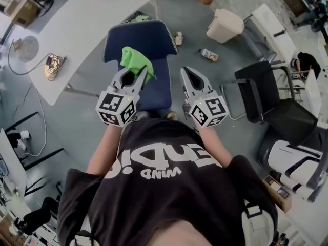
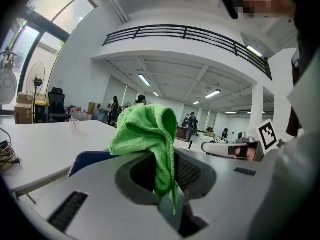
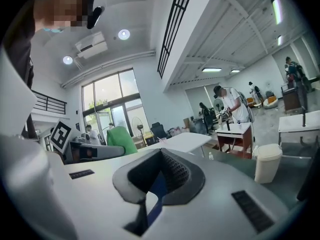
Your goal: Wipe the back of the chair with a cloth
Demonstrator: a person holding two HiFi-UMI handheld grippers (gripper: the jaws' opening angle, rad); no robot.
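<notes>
**A:** How is the green microfibre cloth (image 1: 134, 60) being held?

**B:** It is pinched between the closed jaws of the left hand-held gripper (image 1: 139, 77). Most of it is bunched up beyond the tips and a tail hangs down between the jaws. That is probably so that a soft wad of fabric, not plastic, is brought to the surface first.

**A:** And where is the blue upholstered chair (image 1: 138, 37)?

**B:** It stands straight ahead of the person. Its seat is on the near side and its backrest on the far side, just short of the curved white desk (image 1: 92, 14). The cloth is held over the lower backrest. No contact can be confirmed; in the left gripper view it appears raised above the blue edge.

**A:** What is held in the right hand-held gripper (image 1: 187, 74)?

**B:** Nothing. Its jaws are closed on nothing, and only blue upholstery is seen through the gap behind the tips. It is held level with the left one, over the right edge of the seat. It is presumably kept free so the chair can be steadied.

**A:** How far along is the task judged to be?

**B:** Wiping looks not yet begun, so the cloth would need to be lowered onto the backrest.
</notes>
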